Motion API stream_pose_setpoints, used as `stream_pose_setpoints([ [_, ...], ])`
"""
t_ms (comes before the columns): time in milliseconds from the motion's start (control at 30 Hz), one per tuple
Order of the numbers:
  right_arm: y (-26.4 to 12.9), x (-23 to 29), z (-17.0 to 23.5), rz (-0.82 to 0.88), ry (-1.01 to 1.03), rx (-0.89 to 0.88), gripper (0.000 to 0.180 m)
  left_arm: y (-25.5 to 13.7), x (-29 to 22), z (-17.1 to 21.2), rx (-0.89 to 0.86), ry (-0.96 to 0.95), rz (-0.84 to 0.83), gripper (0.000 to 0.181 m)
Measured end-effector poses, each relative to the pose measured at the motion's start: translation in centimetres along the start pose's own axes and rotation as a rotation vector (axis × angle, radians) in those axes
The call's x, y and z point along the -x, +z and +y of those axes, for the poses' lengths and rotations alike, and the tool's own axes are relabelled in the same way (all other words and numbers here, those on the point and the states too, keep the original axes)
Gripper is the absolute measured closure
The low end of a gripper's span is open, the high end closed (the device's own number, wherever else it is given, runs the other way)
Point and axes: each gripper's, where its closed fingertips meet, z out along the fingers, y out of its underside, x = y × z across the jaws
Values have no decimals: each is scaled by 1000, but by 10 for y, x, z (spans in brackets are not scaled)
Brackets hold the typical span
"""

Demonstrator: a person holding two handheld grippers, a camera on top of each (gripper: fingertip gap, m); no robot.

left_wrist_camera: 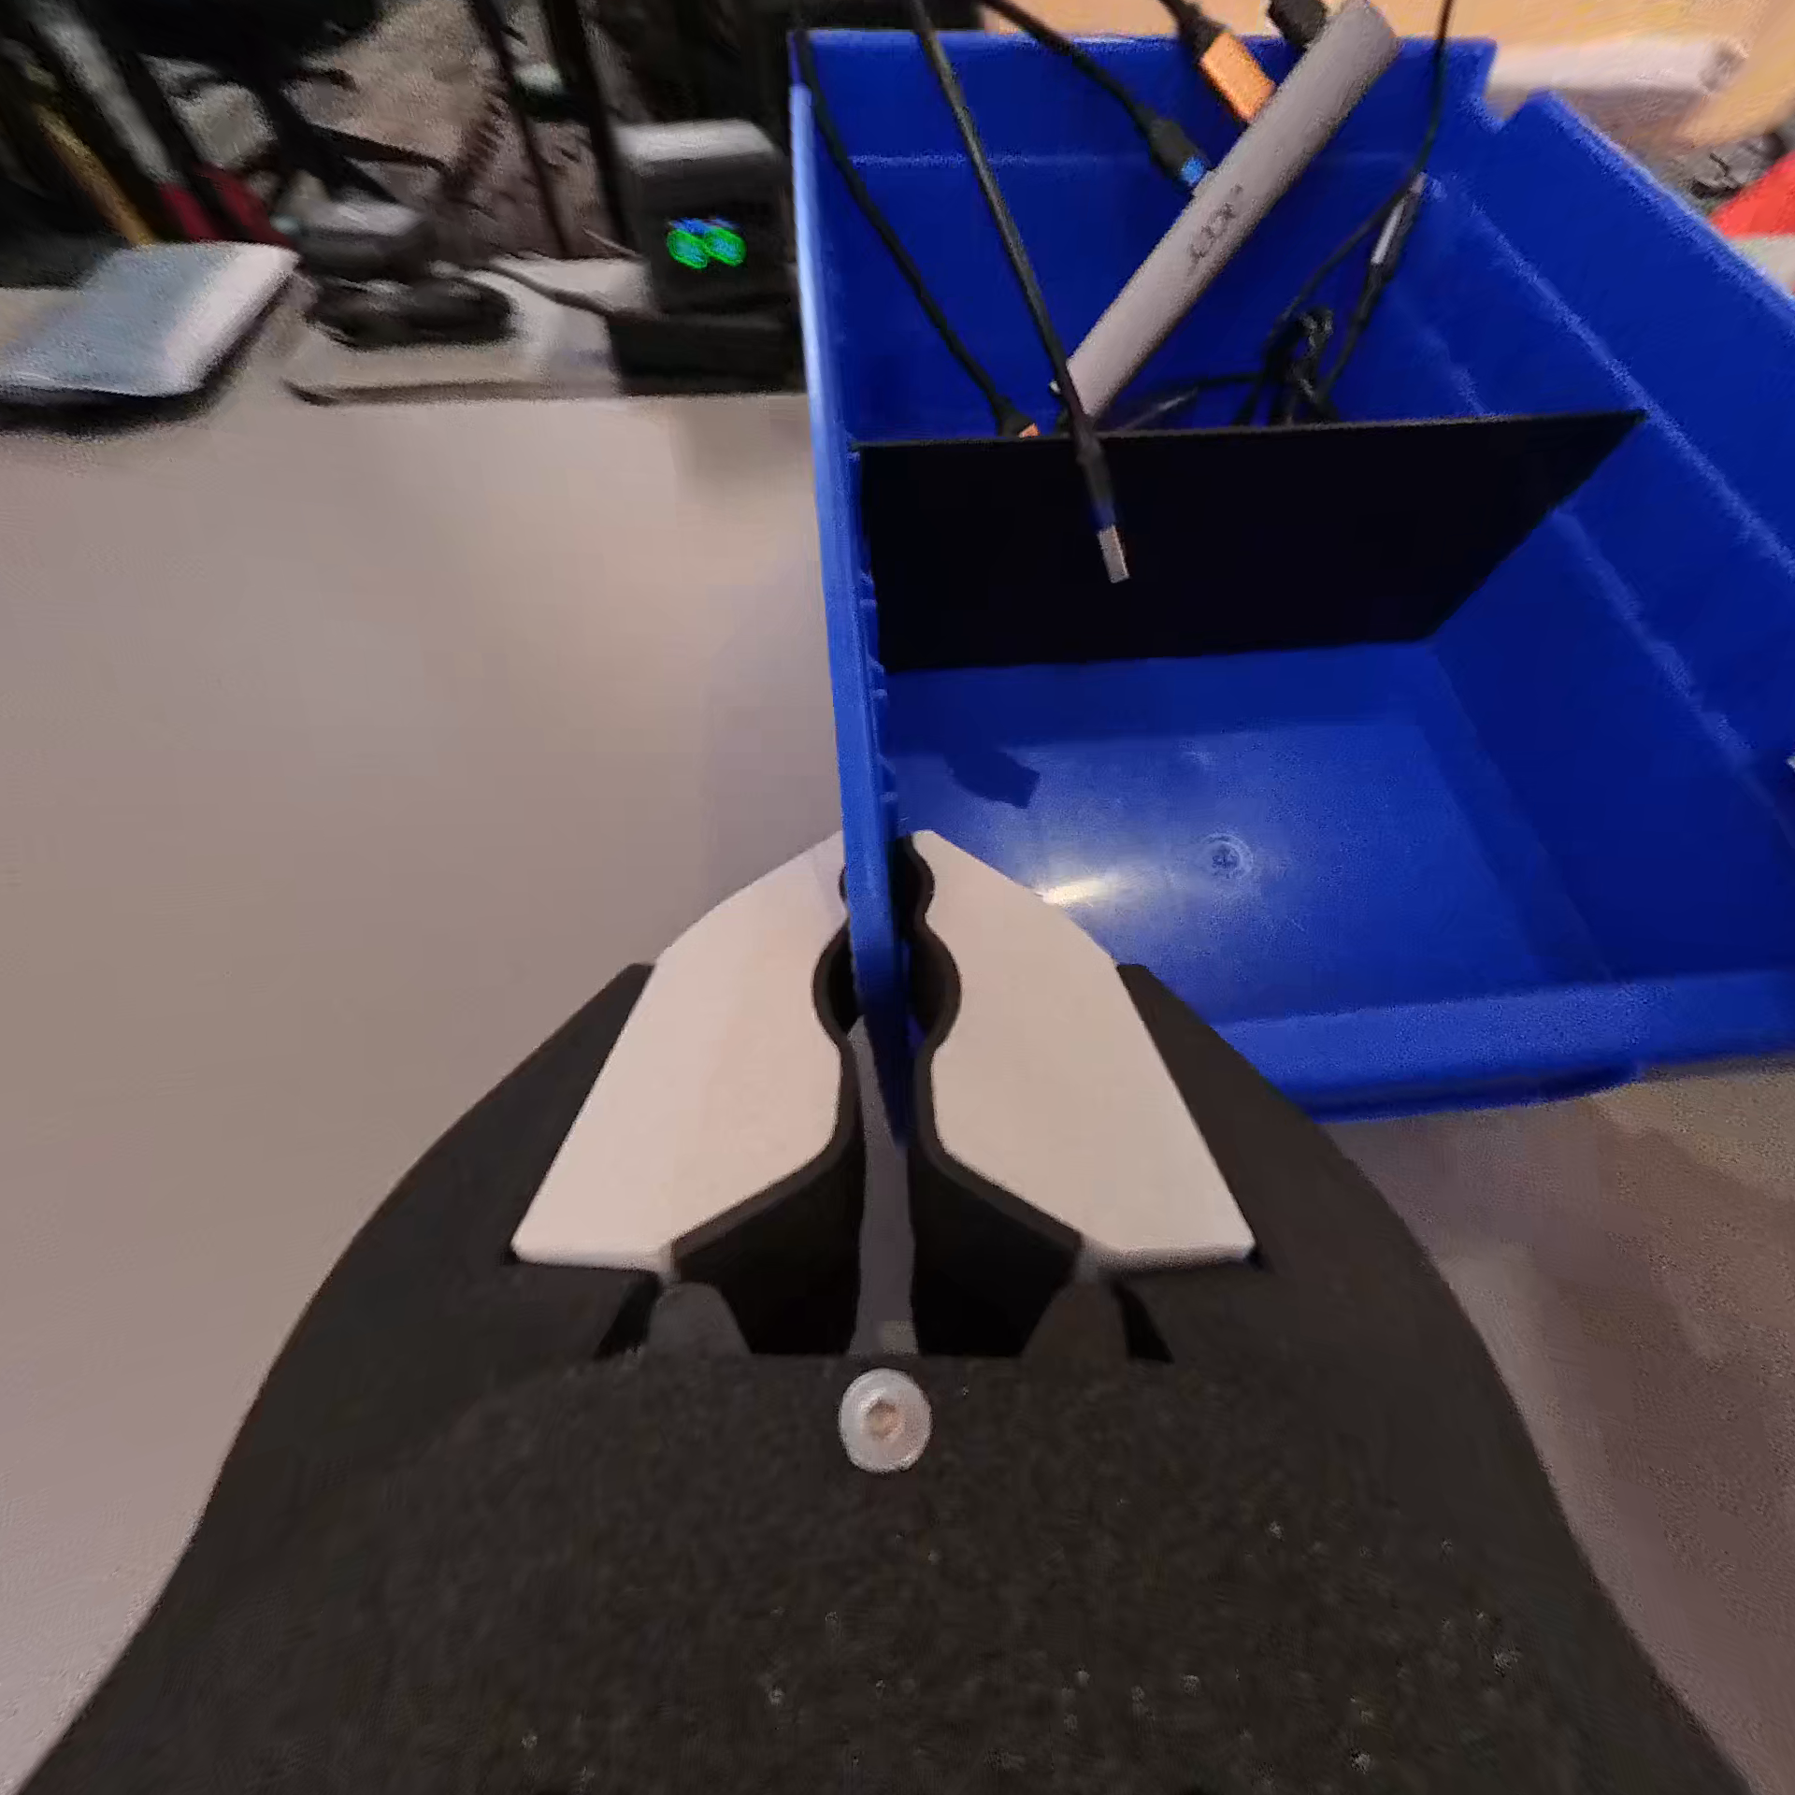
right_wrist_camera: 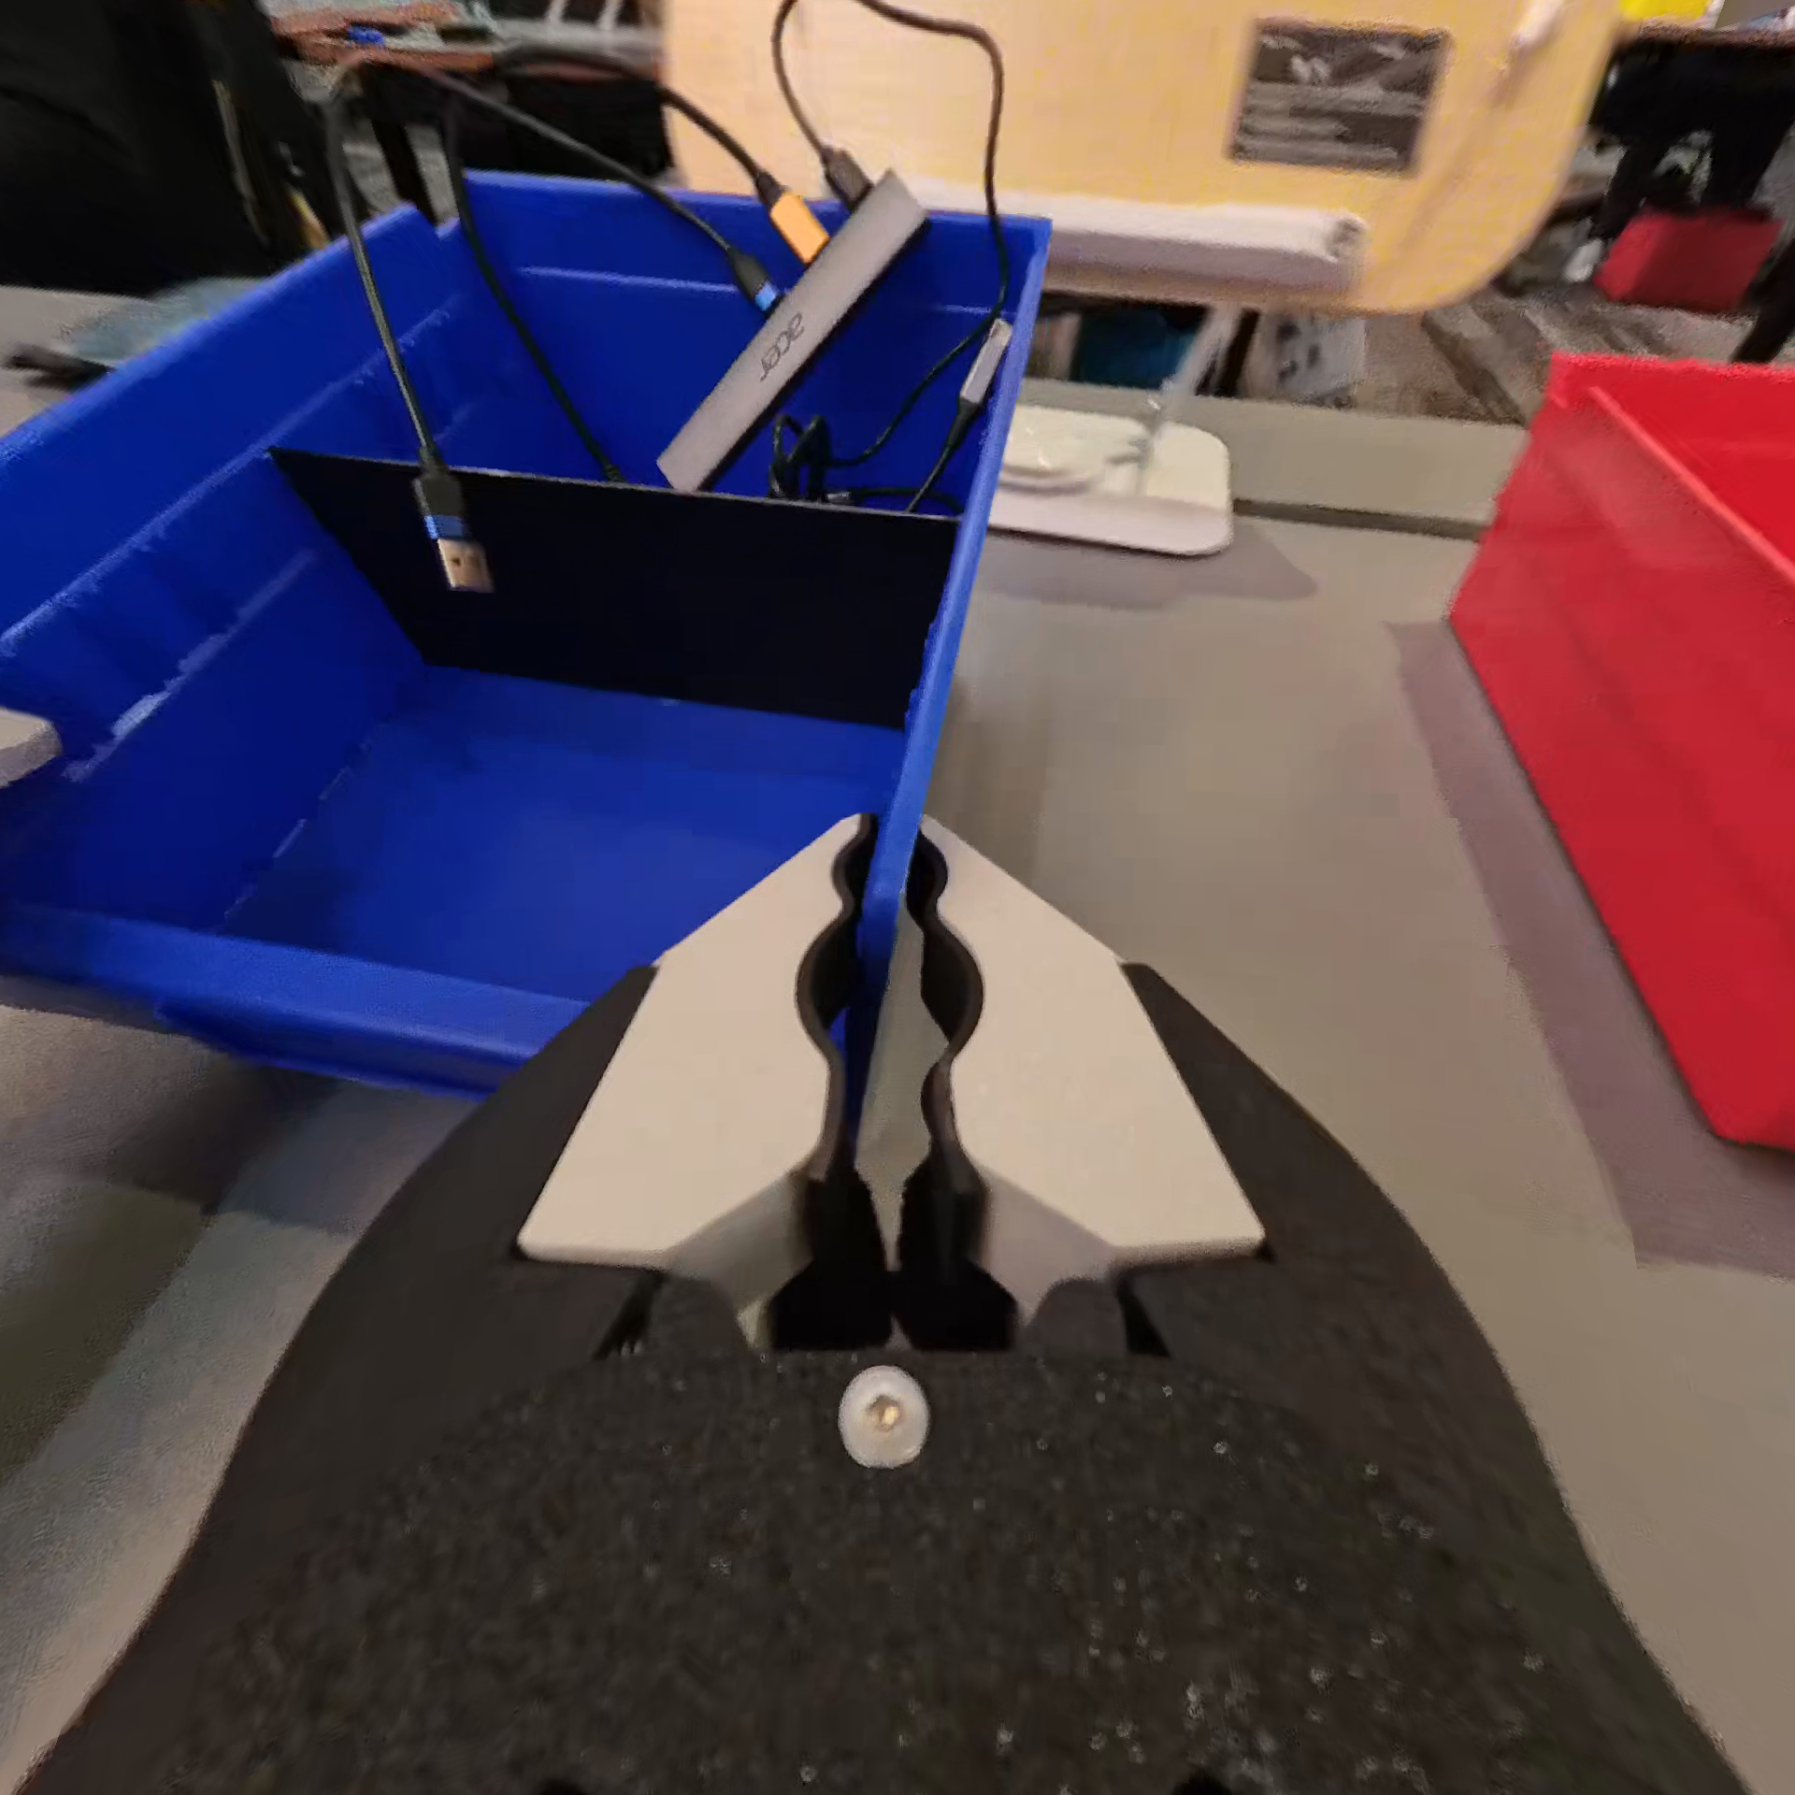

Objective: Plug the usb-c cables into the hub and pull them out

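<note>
A blue bin (left_wrist_camera: 1457,874) with a black divider (left_wrist_camera: 1214,544) stands on the table. A grey hub (left_wrist_camera: 1234,223) leans in its far compartment with several cables plugged in, one with an orange plug (left_wrist_camera: 1238,73). A loose black cable's metal plug (left_wrist_camera: 1112,544) hangs in front of the divider. My left gripper (left_wrist_camera: 879,864) is shut on the bin's left wall (left_wrist_camera: 826,486). My right gripper (right_wrist_camera: 889,835) is shut on the bin's right wall (right_wrist_camera: 971,486). The right wrist view also shows the hub (right_wrist_camera: 796,340), the divider (right_wrist_camera: 680,602) and the hanging plug (right_wrist_camera: 457,549).
A red bin (right_wrist_camera: 1651,680) stands to the right of the blue one. A white flat device (right_wrist_camera: 1117,476) lies behind it. A black device with green lights (left_wrist_camera: 704,243) and a pale flat pad (left_wrist_camera: 126,321) sit at the back left. Some 20 cm of space lies between my two pairs of fingers.
</note>
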Motion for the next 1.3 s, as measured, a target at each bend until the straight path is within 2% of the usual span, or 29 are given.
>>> stream_pose_setpoints([
  [167,30,89,-24,-49,-63,-88,175,-4,94,-9,-65,-29,-95,178],
  [300,58,141,-17,-115,-49,-18,174,-2,144,0,-14,-27,-125,179],
  [533,71,167,-5,-183,-40,47,168,17,167,15,73,-120,-74,178],
  [667,63,173,-2,-388,18,112,160,19,170,13,66,-141,-100,177],
  [767,33,168,-2,-581,69,141,152,7,176,8,23,-179,-166,160],
  [833,11,149,2,-635,54,129,141,-9,179,-1,-42,-200,-202,155],
  [900,-8,117,1,-615,8,59,138,-31,176,-15,-149,-224,-214,155],
  [1000,-31,46,4,-474,-75,-11,136,-58,156,-28,-269,-224,-182,155],
  [1033,-36,15,6,-390,-81,-15,127,-63,147,-25,-258,-204,-168,155],
  [1067,-42,-18,9,-303,-77,-10,125,-65,137,-17,-225,-180,-158,155],
  [1200,-72,-144,21,-86,43,-55,135,-68,98,43,-34,-174,-120,153],
  [1300,-87,-213,21,-13,66,-64,129,-65,67,55,41,-203,-8,153],
])
